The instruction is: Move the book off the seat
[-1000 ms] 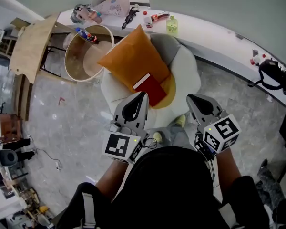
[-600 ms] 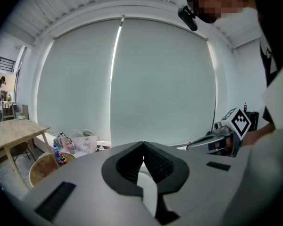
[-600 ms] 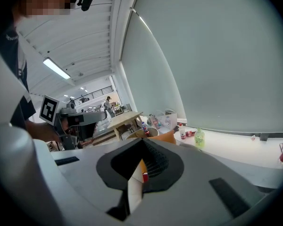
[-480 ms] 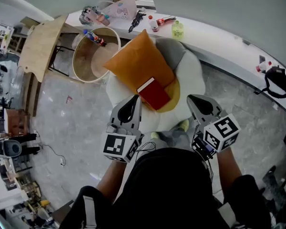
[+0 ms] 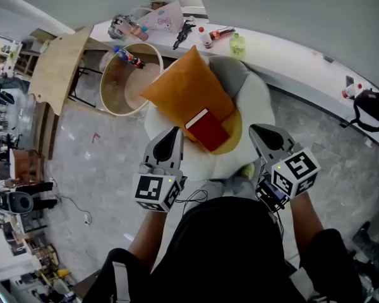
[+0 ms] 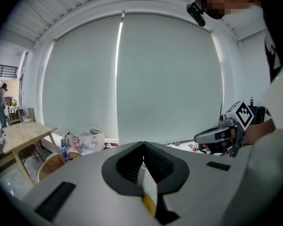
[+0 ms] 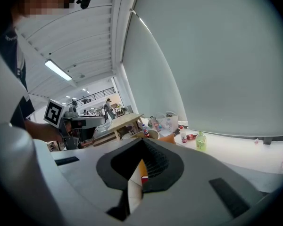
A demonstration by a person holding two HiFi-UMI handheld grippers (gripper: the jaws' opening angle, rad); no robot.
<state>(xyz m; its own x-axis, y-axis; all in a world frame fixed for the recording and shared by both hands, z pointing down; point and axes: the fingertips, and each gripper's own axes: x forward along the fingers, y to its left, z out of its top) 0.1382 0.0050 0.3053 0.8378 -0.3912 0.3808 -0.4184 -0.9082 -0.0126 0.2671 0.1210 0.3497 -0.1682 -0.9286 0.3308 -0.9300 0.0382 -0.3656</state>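
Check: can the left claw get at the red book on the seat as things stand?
Probably yes: the red book lies exposed on the seat, nothing stands between it and the left claw, but the shut jaws must open first.

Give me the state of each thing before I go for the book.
Book: closed, lying on the cushion, not held.
Cushion: lying on the seat, under the book.
Left tool: shut, empty.
Right tool: shut, empty.
Green bottle: upright on the ledge.
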